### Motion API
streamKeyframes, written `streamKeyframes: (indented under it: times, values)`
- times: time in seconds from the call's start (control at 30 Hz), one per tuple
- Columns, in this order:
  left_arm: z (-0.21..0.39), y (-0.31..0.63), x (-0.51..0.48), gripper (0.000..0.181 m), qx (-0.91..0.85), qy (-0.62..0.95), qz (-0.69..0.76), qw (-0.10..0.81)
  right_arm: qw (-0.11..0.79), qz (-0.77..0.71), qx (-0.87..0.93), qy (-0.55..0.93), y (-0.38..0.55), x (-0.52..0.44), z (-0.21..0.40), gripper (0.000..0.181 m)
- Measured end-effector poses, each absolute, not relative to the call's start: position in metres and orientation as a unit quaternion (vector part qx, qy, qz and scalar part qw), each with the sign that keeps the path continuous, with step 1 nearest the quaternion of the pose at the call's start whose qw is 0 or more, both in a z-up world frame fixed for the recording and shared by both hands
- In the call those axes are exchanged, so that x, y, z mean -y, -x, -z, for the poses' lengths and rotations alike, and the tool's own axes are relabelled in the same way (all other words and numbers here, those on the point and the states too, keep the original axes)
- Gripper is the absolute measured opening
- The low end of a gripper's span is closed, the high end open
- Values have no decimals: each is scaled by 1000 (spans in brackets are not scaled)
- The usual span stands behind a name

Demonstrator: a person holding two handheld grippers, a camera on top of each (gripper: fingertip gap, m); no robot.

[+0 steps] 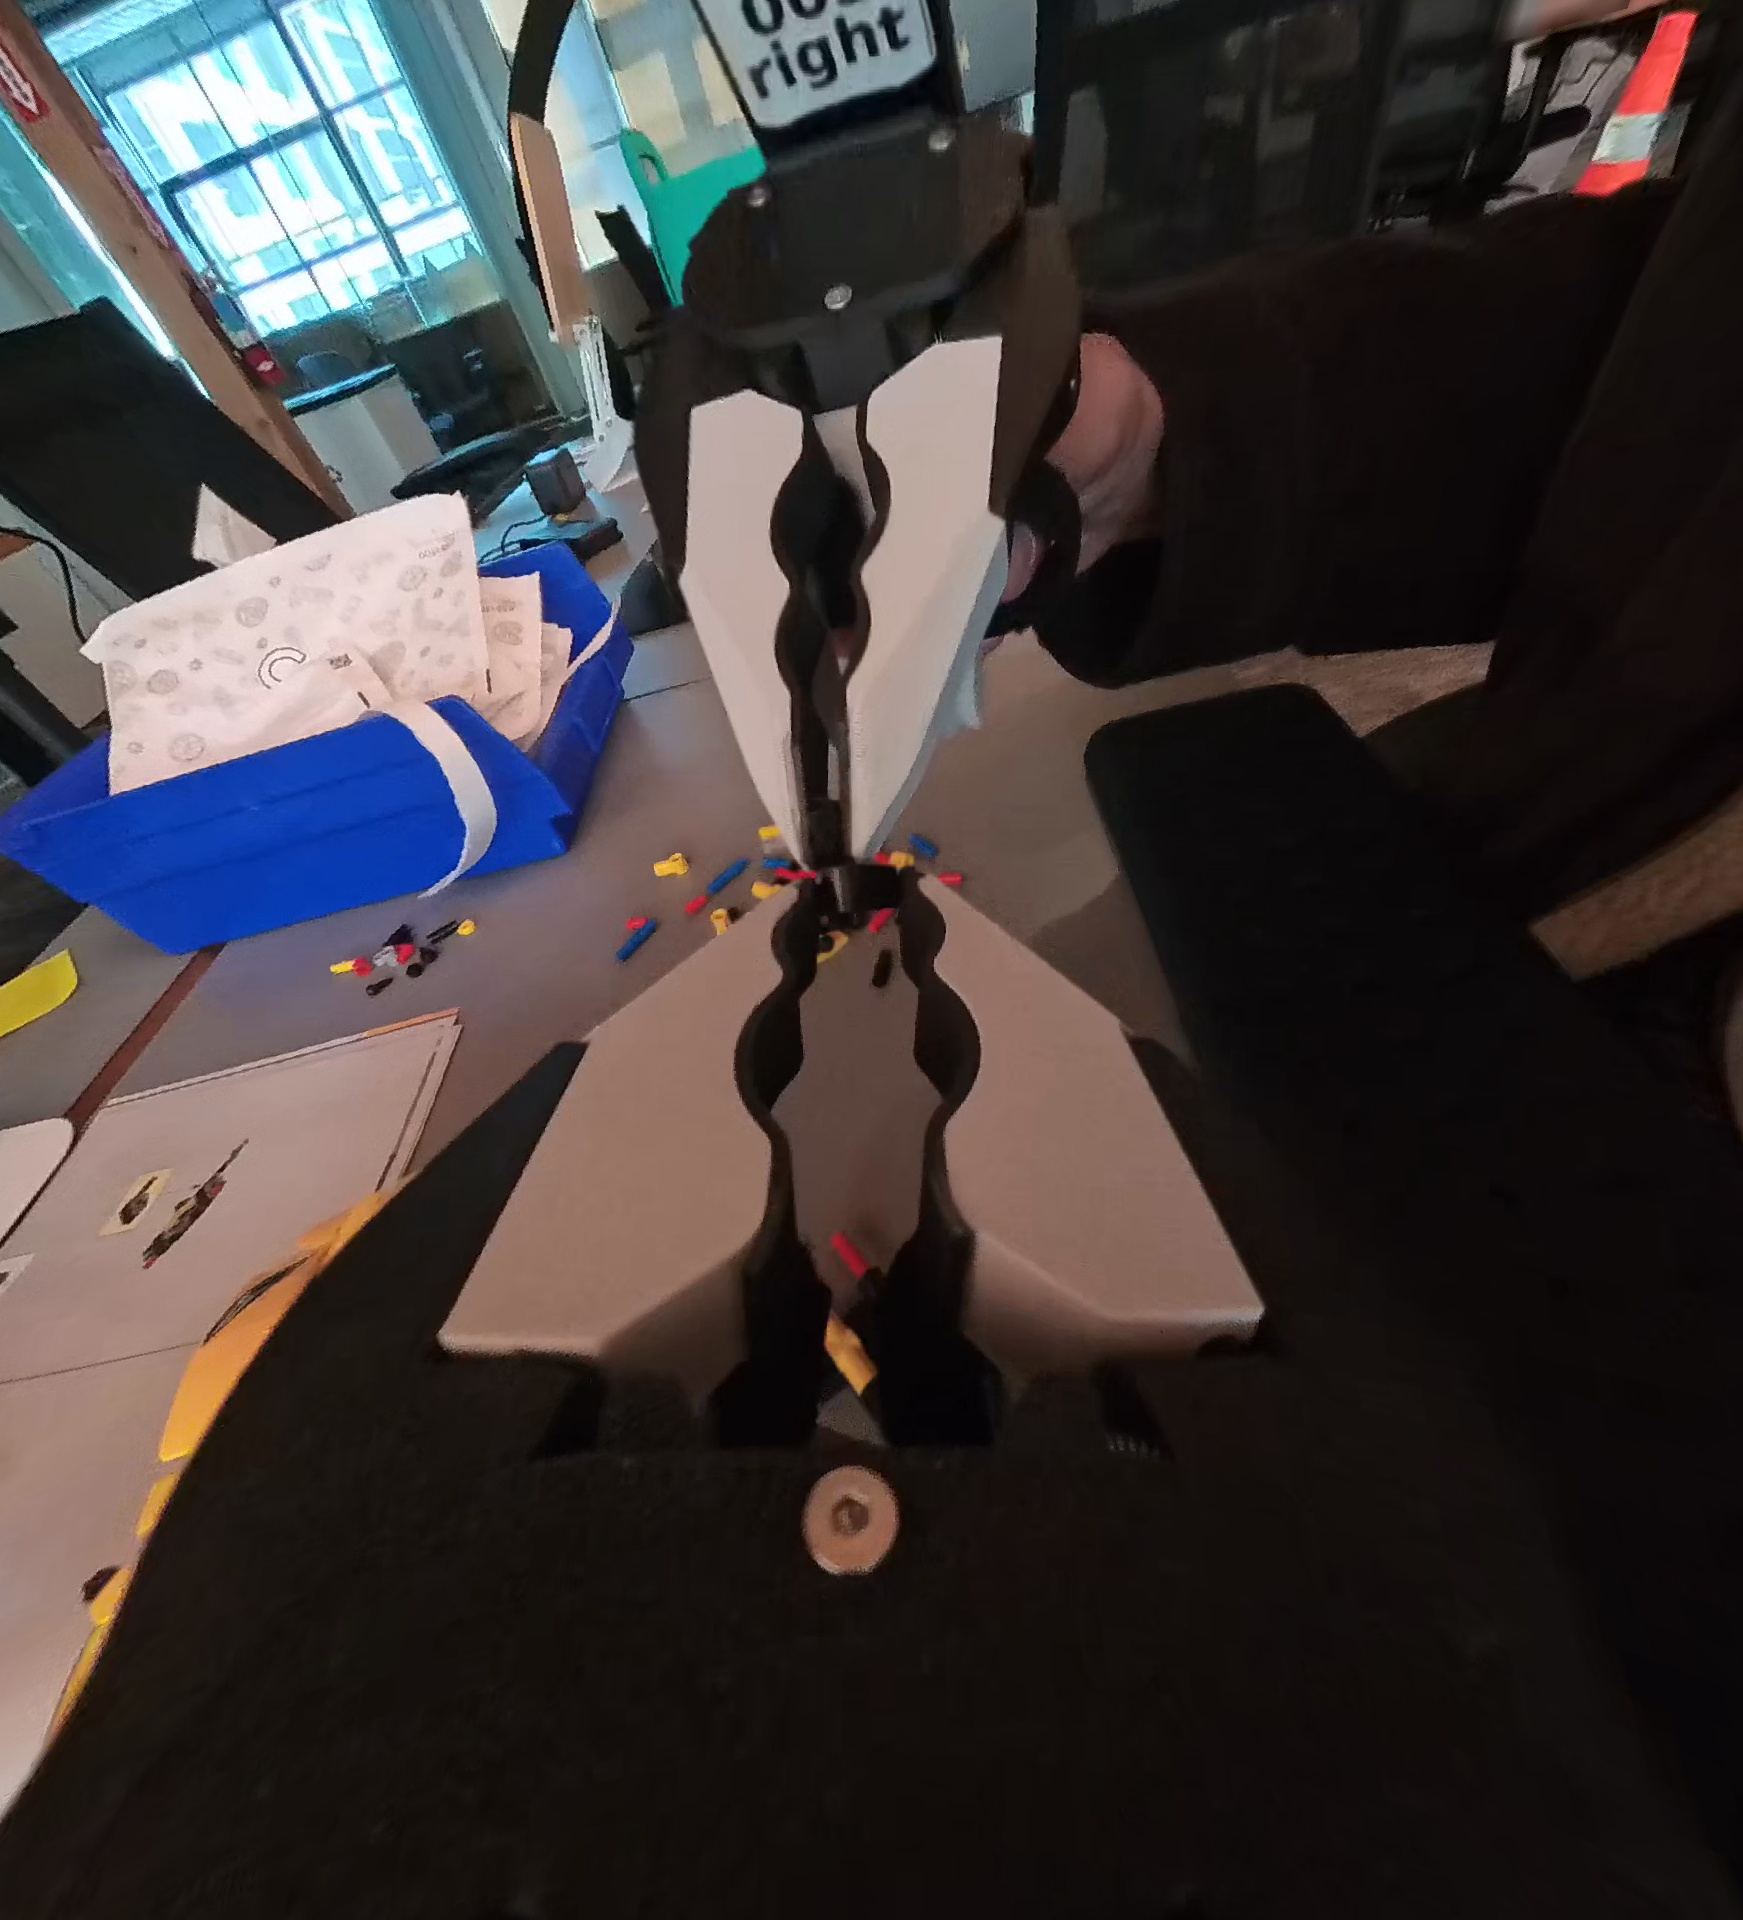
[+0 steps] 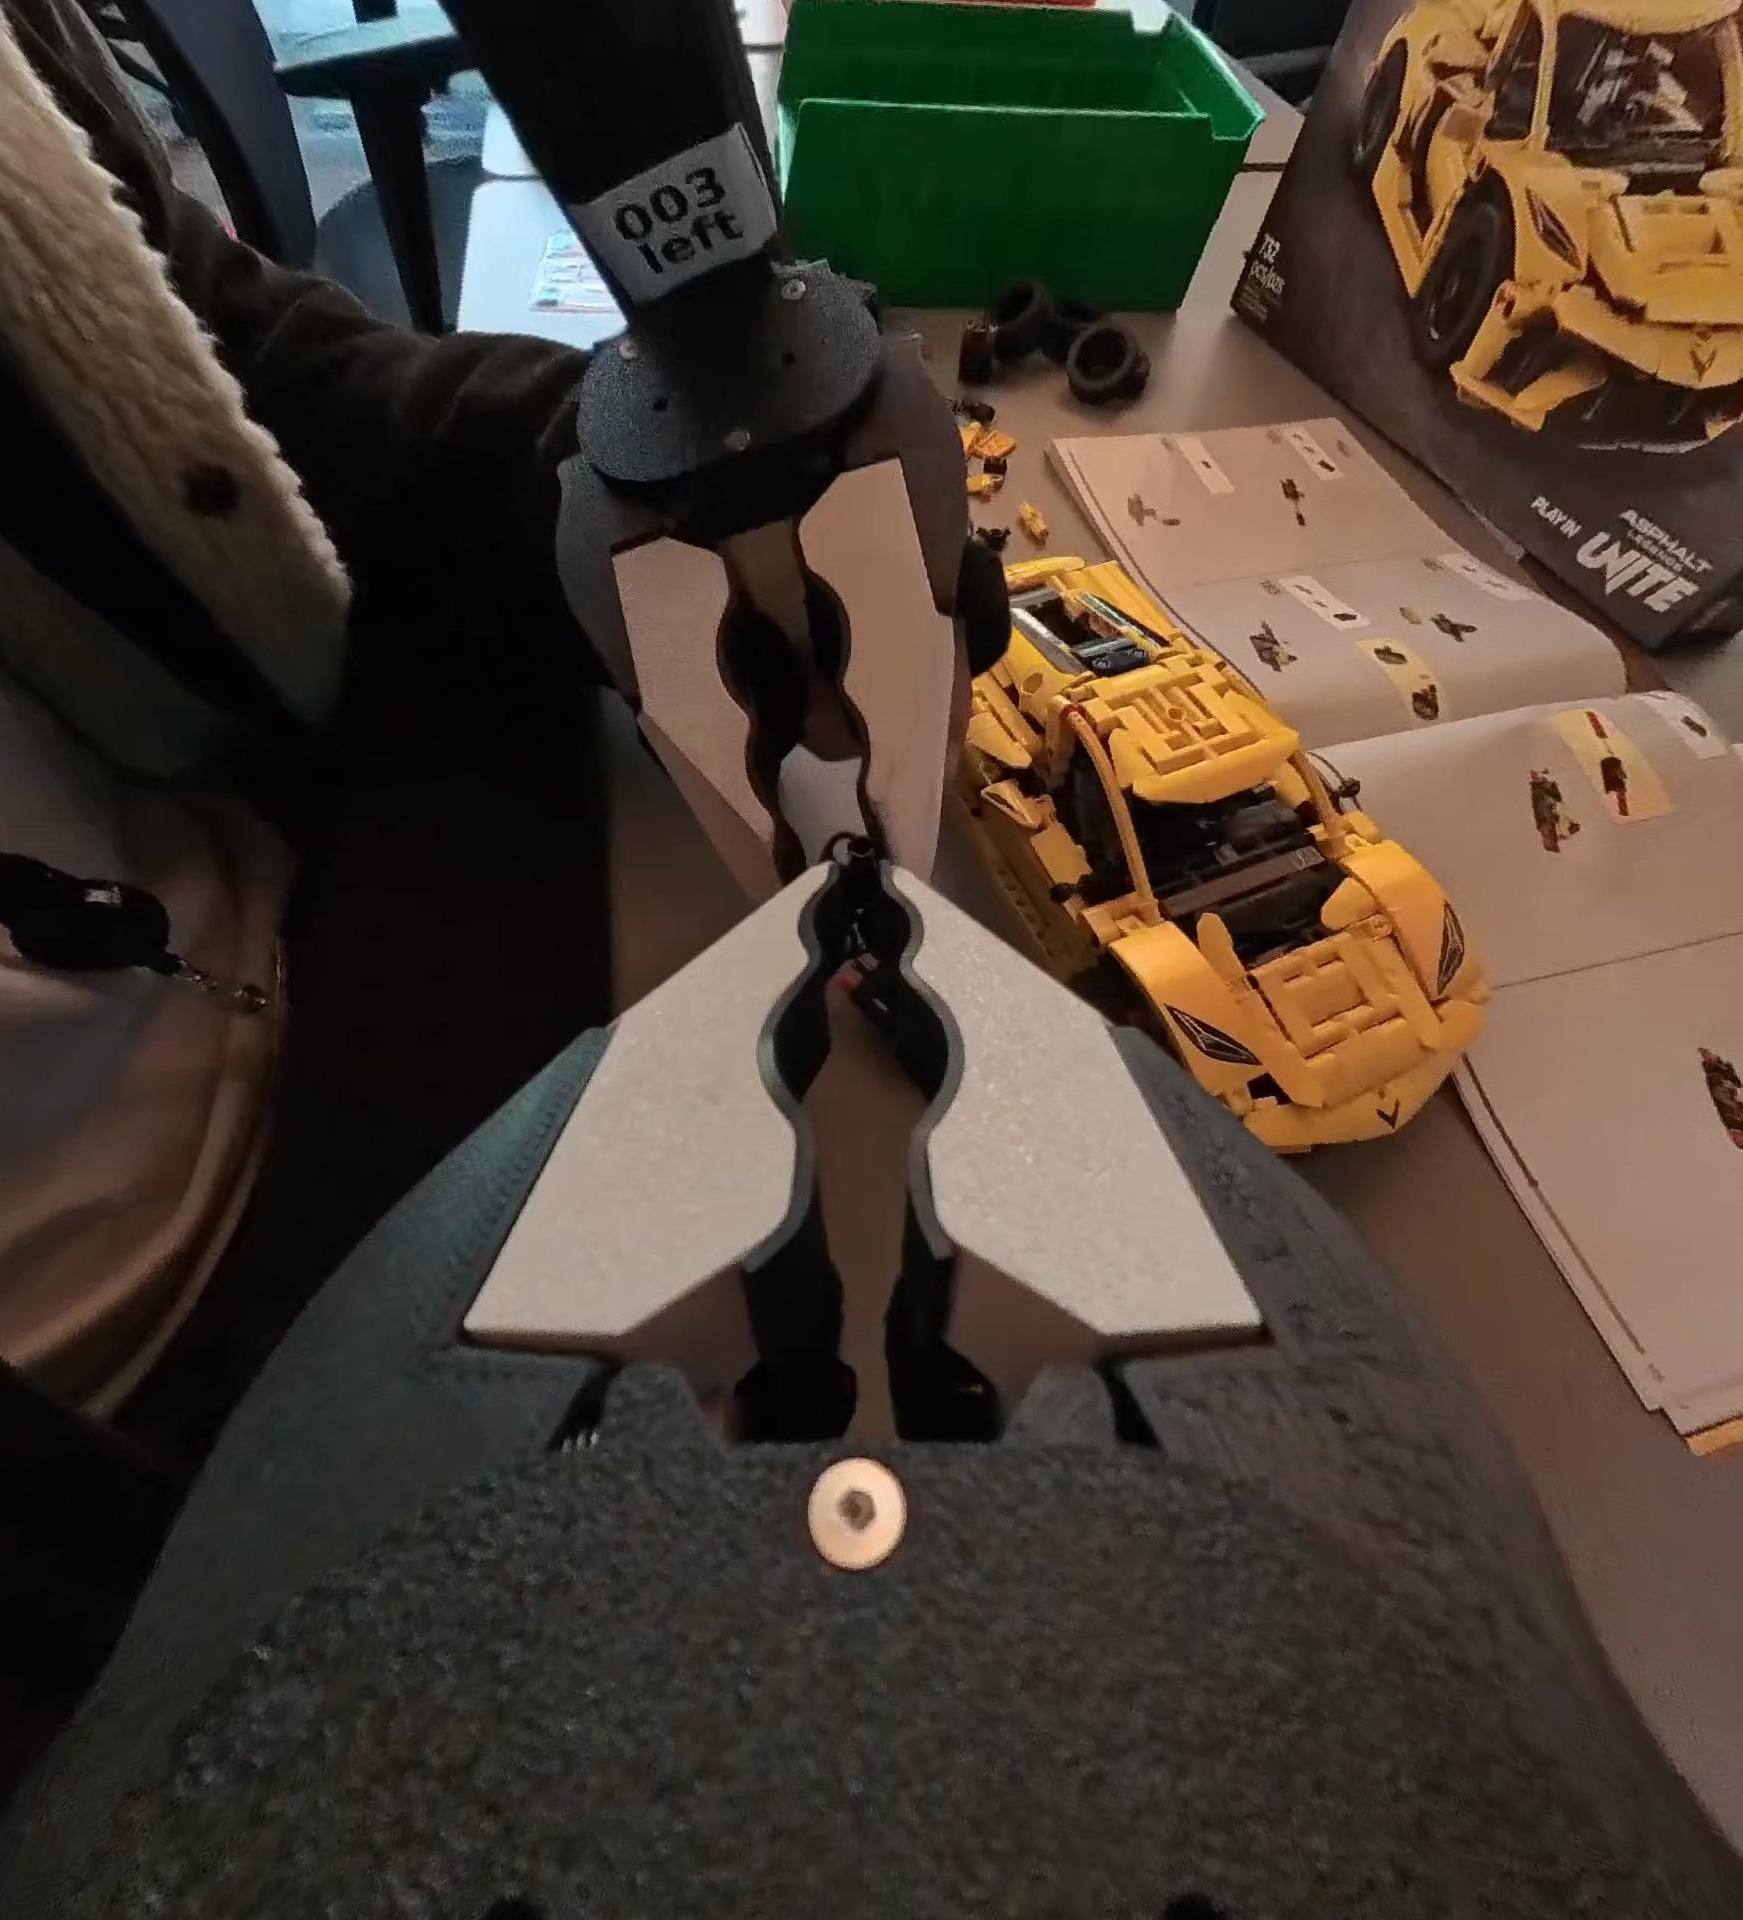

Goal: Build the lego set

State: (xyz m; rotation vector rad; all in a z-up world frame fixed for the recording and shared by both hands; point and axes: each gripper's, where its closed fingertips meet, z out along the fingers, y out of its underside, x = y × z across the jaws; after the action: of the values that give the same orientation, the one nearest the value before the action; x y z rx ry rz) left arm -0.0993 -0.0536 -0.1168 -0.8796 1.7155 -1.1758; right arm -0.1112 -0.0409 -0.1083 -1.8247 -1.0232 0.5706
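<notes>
Two Grippers Meet Tip to Tip Over a Small Black Piece

Both tools face each other in mid-air above the grey table [image 1: 555, 935]. In the left wrist view the left gripper [image 1: 851, 894] reaches up from the bottom of the frame, its tips pinched on a small black part [image 1: 862, 885] at frame centre. The right gripper [image 1: 825, 831] comes down from the top, its jaws nearly together and clamped on a thin dark piece that meets the same spot. The right wrist view shows the same meeting from the other side: the right gripper [image 2: 856, 888] below, the left gripper [image 2: 862, 831] above, with a small black piece and a hint of red between the lower fingers. Exactly how the two pieces fit cannot be told; they are too small and dark.

The nearly finished yellow lego car [image 2: 1189, 831] sits on the table at centre right of the right wrist view, beside the open instruction booklet [image 2: 1625, 935]; the set's box [image 2: 1573, 260] stands at upper right, next to a green bin [image 2: 1002, 156], and black tyres [image 2: 1085, 343] lie in front of the bin. Loose red, blue and yellow pins [image 1: 721, 883] lie scattered behind the tips in the left wrist view, near a blue bin [image 1: 306, 831] of paper bags.

The step in hand appears to be joining two tiny parts. Doing it well likely means keeping both grips firm, lining the pieces along one axis, and pressing straight without twisting, since a sideways push could flick either part out onto the table.
</notes>
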Motion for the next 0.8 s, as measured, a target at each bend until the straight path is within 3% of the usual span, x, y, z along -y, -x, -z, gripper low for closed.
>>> streamKeyframes:
  times: [0.3,0.8]
  values:
    - [113,100,52,14,-679,356,483,423,454,-188,438,753,103,42,108,4]
    - [109,103,56,14,-673,351,504,412,471,-244,414,740,108,42,102,4]
